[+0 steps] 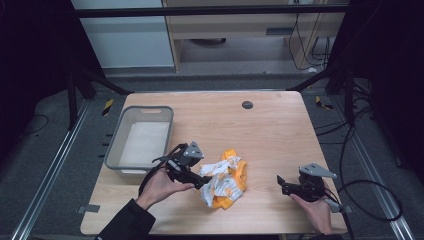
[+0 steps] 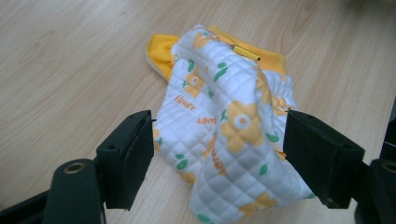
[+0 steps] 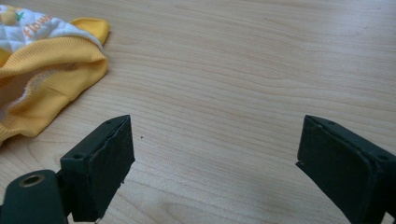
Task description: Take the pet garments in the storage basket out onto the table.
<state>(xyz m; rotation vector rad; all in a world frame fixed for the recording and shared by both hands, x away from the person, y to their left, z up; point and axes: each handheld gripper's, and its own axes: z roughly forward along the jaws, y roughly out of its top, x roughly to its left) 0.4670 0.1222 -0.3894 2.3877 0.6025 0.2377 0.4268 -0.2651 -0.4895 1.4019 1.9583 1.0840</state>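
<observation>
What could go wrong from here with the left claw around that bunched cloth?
1. The left claw is open around a thick fold of the quilted cloth; closing may catch only the top layer, so the rest slips out.
2. The yellow-trimmed part trails on the table and could drag.
3. The right claw is open over bare wood, giving no support.

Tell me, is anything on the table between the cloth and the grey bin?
Nothing lies on the wood between the flowery cloth and the grey bin; the left gripper sits on that side, its open jaws around the cloth.
</observation>
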